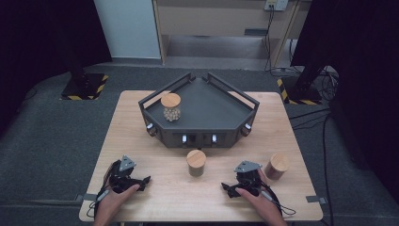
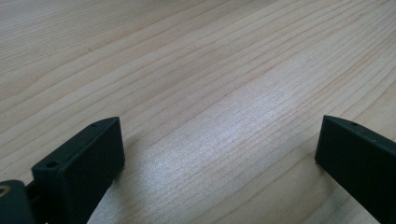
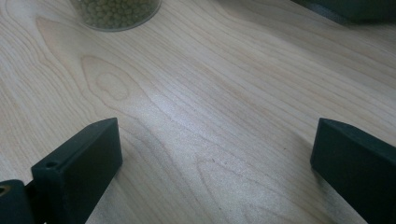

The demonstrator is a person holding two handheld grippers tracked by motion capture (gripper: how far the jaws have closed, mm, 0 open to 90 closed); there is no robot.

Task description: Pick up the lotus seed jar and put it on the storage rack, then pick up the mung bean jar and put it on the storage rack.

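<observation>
Resting both tongs, left tongs (image 1: 145, 180) and right tongs (image 1: 227, 188), spread apart and empty near the worktop's (image 1: 141, 141) front edge, I am lining up squarely on the middle jar (image 1: 196, 162).

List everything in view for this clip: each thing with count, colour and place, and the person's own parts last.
table: one, light wood, on grey floor.
tray: one, dark grey, angular with raised rails, at the middle far side of the table.
jar in tray: one, clear with wooden lid, pale round contents, left part of the tray.
middle jar: one, clear with wooden lid, greenish contents, on the table just in front of the tray.
right jar: one, brownish with wooden lid, on the table by the right gripper.
left gripper: one, black, near left table edge, jaws apart over bare wood.
right gripper: one, black, near right, jaws apart, nothing between them.
hands: two, holding the grippers at the near edge.
</observation>
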